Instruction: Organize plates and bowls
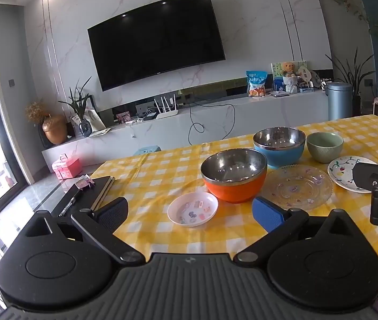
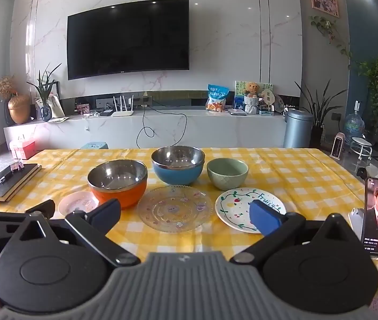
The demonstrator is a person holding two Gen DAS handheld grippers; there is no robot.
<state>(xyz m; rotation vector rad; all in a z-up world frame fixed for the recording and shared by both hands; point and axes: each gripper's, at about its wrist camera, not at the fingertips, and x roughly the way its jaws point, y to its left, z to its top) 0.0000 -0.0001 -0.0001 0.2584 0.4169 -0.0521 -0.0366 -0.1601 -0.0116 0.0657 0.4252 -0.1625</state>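
Left wrist view showed a table under a yellow checked cloth, with a stack of dark books near its left edge and a black television on the marble wall beyond. A small pink dish lay nearest the camera, with an orange bowl just behind it to the right, a blue bowl farther back, and a green bowl beside that. A clear glass plate sat right of the orange bowl, and a white painted plate lay past it, partly covered by the other tool's black body. The left gripper hovered with its jaws spread wide, holding nothing, the pink dish lying between its fingers in the picture. Right wrist view showed the same row from farther right: the orange bowl, blue bowl and green bowl at the back, the pink dish, glass plate and white painted plate in front. A phone stood upright on a stand at the right edge of the cloth. The right gripper was spread wide and empty, above the glass plate, its blue pad overlapping the white plate in the picture.
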